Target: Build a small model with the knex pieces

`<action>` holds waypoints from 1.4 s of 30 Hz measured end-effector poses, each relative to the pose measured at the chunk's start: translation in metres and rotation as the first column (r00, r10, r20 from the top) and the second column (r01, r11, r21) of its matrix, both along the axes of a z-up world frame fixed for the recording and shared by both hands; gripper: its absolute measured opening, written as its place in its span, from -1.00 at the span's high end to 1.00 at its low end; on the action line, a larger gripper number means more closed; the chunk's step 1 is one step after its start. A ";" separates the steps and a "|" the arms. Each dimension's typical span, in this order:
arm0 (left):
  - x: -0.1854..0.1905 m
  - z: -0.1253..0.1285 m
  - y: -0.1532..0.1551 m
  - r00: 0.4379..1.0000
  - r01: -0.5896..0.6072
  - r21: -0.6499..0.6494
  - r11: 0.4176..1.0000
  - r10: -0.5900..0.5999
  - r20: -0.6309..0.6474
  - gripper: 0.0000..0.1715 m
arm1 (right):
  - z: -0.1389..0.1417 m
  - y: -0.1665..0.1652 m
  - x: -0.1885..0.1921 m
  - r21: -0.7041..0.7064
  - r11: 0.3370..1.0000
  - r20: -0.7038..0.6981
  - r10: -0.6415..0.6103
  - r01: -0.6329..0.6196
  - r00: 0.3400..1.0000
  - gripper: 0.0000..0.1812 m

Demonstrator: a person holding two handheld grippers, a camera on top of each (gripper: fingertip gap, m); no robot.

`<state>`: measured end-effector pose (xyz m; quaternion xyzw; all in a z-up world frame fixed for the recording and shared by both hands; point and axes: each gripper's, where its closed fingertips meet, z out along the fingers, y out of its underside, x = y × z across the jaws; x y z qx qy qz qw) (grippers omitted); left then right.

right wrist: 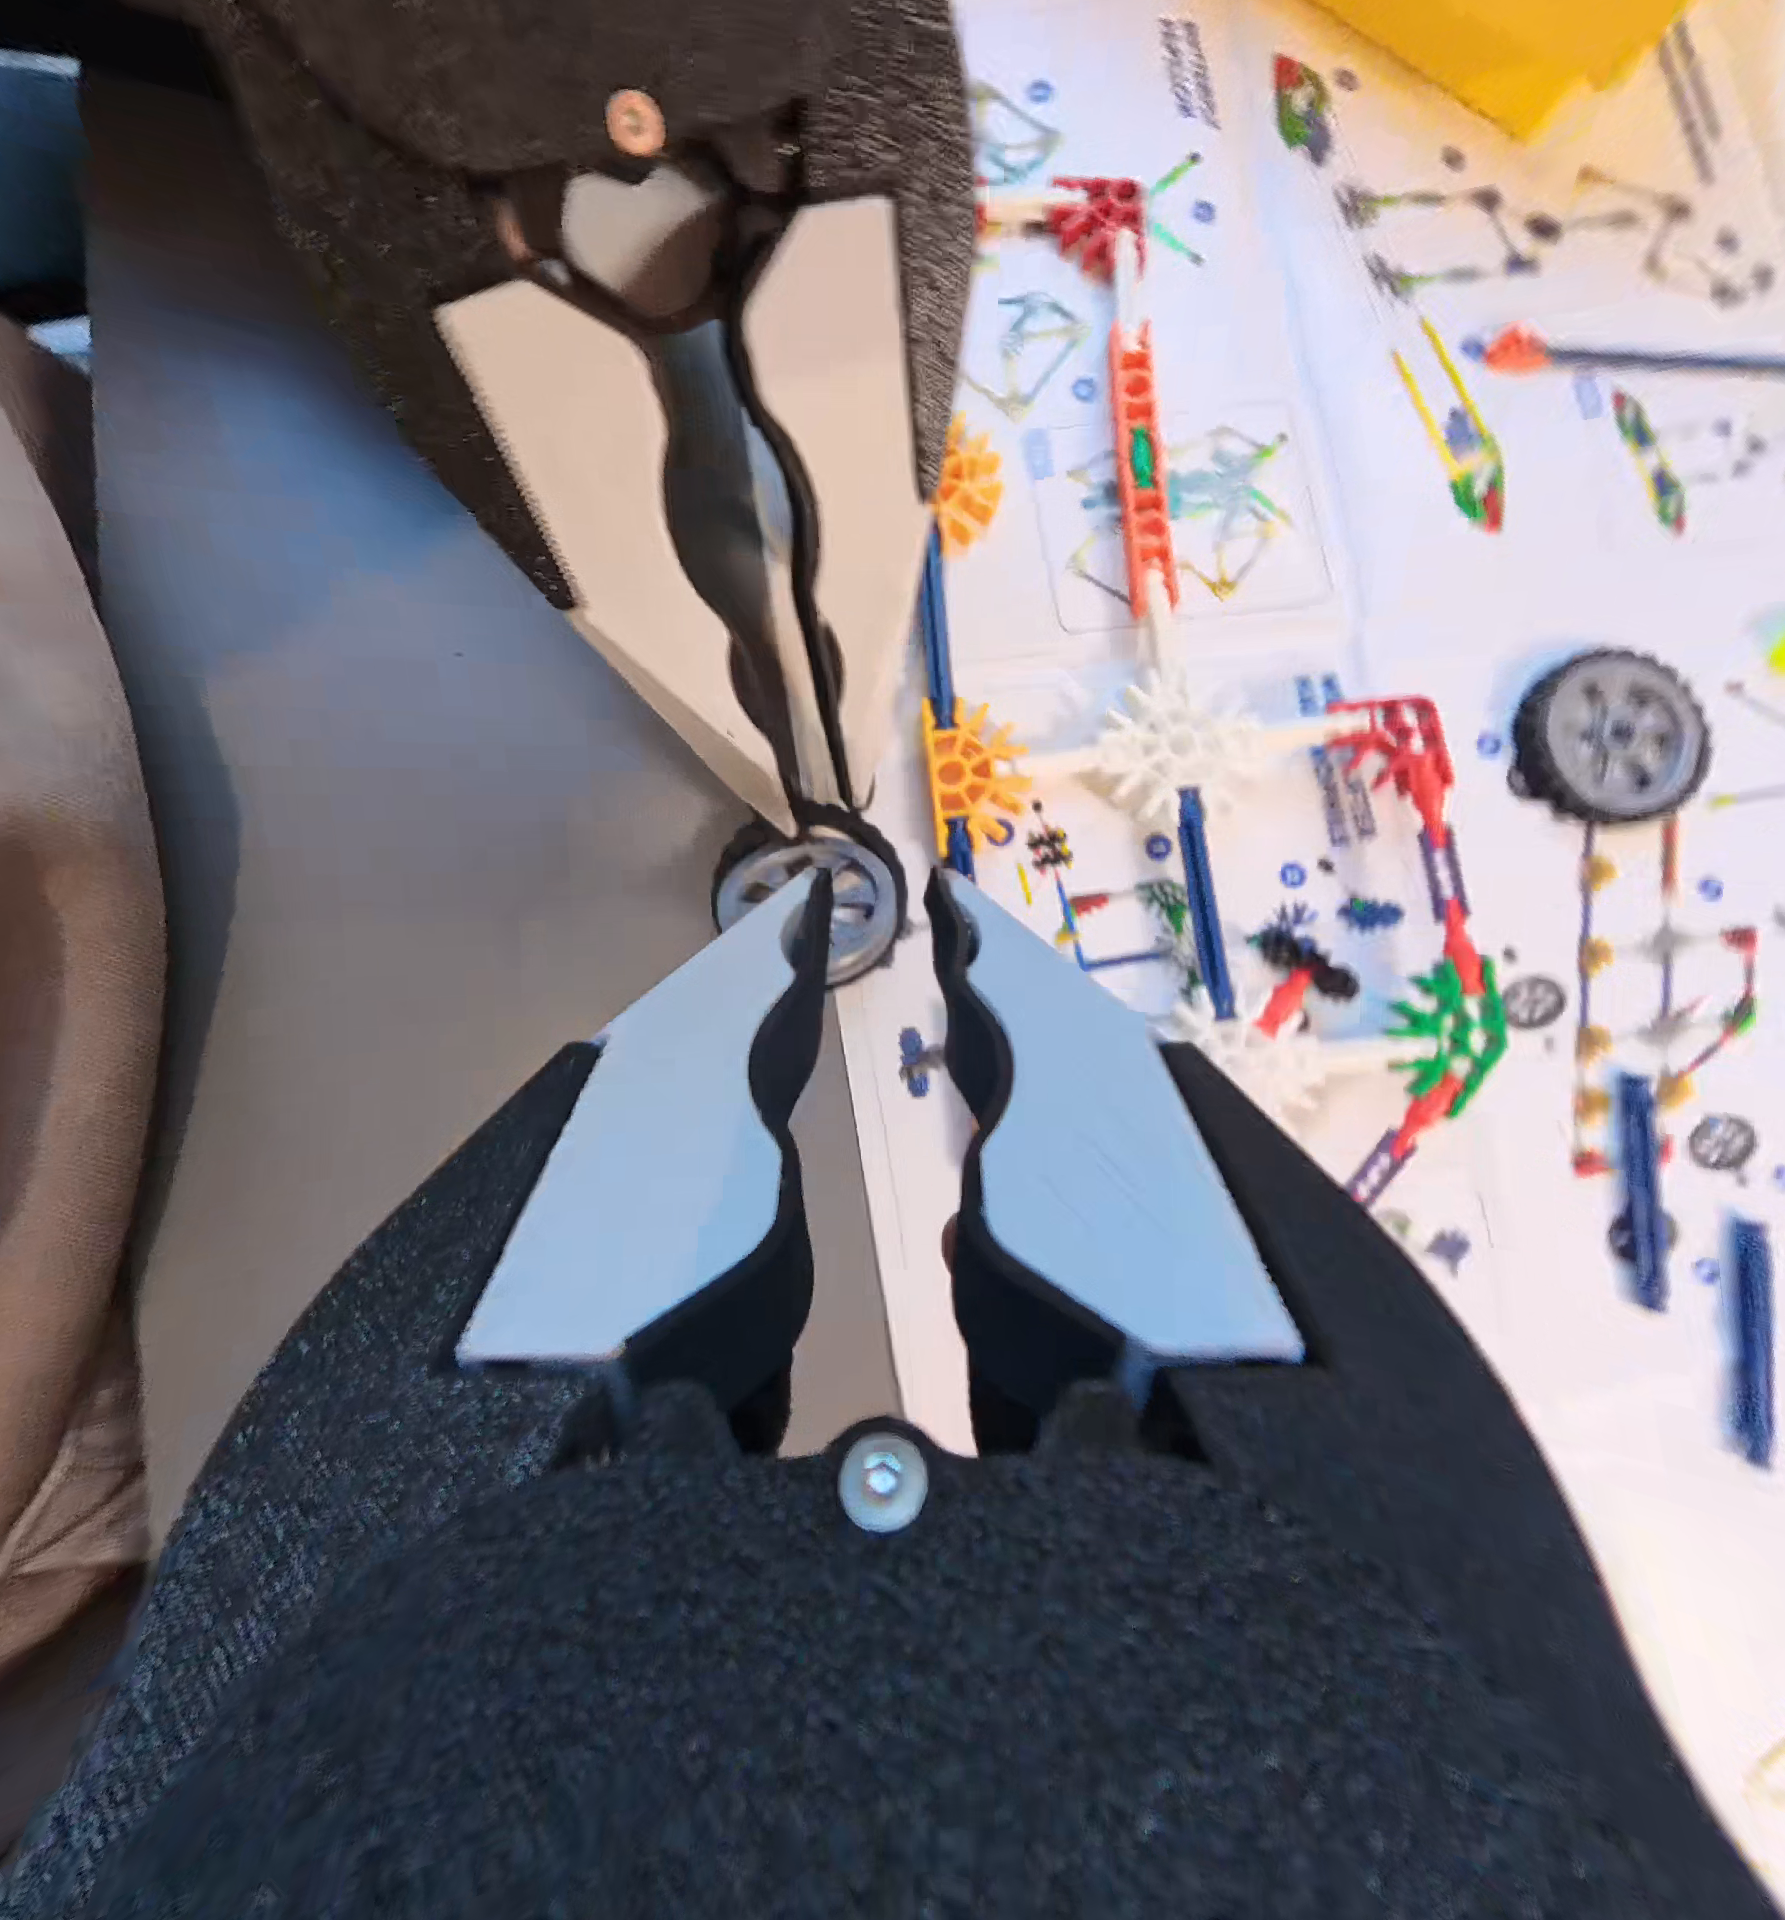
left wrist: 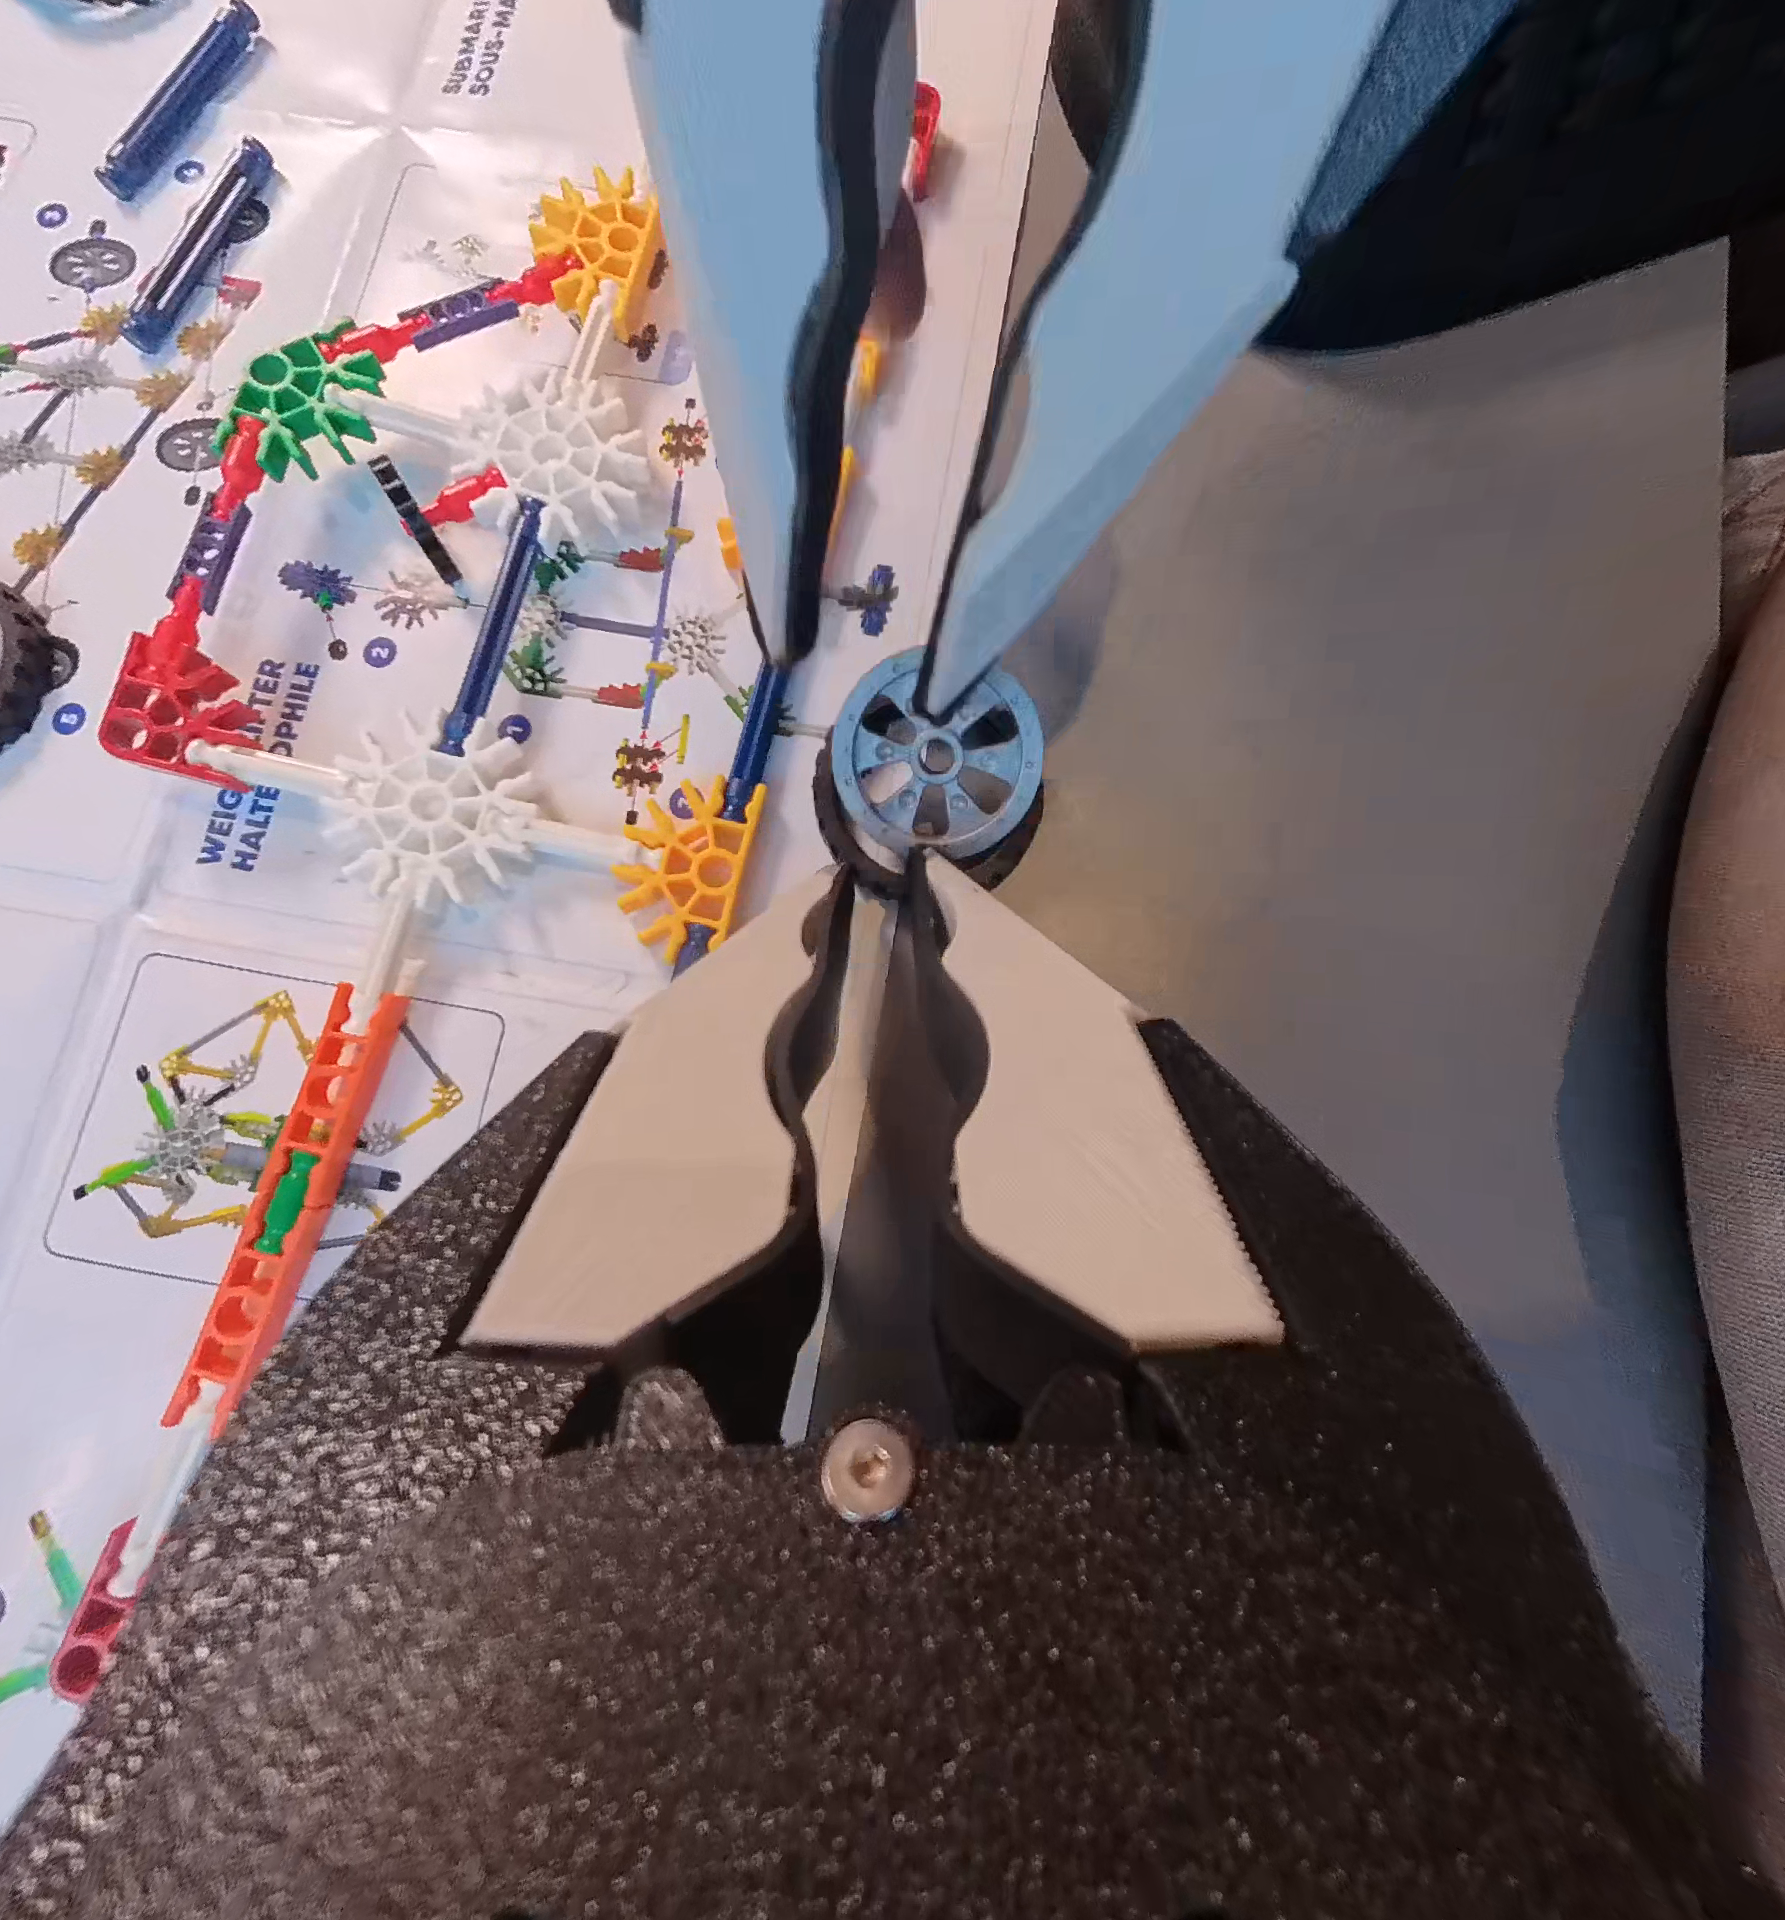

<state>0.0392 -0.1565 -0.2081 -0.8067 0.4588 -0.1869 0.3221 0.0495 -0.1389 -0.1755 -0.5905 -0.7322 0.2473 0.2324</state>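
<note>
1. Small wheel (left wrist: 935,758), grey hub and black tyre, stands on edge on the grey worktop (left wrist: 1335,727), right at the border of the instruction sheet (left wrist: 36,935).
2. Left tongs (left wrist: 888,883) are clamped on the tyre at the wheel's near rim, fingers almost together.
3. Right tongs (right wrist: 877,894) come from the wheel's opposite side, fingers apart. One tip lies against the hub face, the other just beside the wheel toward the sheet.
4. Yellow connector (left wrist: 696,868) on a blue rod sits just beside the wheel; a thin pale rod seems to link them, hard to tell.
5. Large wheel (right wrist: 1615,732) lies well apart from the small wheel, on the sheet.
</note>
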 end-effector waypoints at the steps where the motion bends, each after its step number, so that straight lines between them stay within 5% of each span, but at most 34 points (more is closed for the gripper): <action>1: 0.000 0.000 0.000 1.000 0.000 0.001 1.000 0.000 -0.001 0.89 | -0.001 0.001 0.006 -0.057 0.998 0.019 -0.040 0.041 0.999 0.79; 7: 0.001 0.000 -0.001 1.000 0.004 -0.008 1.000 -0.004 0.017 0.90 | -0.012 -0.008 0.011 -0.265 0.946 0.050 -0.181 0.188 0.982 0.79; 23: -0.005 0.013 -0.010 0.977 0.006 -0.201 0.980 0.038 0.212 0.82 | -0.023 -0.006 -0.001 -0.086 0.985 0.114 -0.137 0.147 0.984 0.90; 42: -0.007 0.004 -0.004 0.990 -0.053 -0.145 0.988 0.071 0.123 0.99 | -0.025 -0.011 -0.011 0.067 0.998 0.152 -0.019 0.009 0.988 0.93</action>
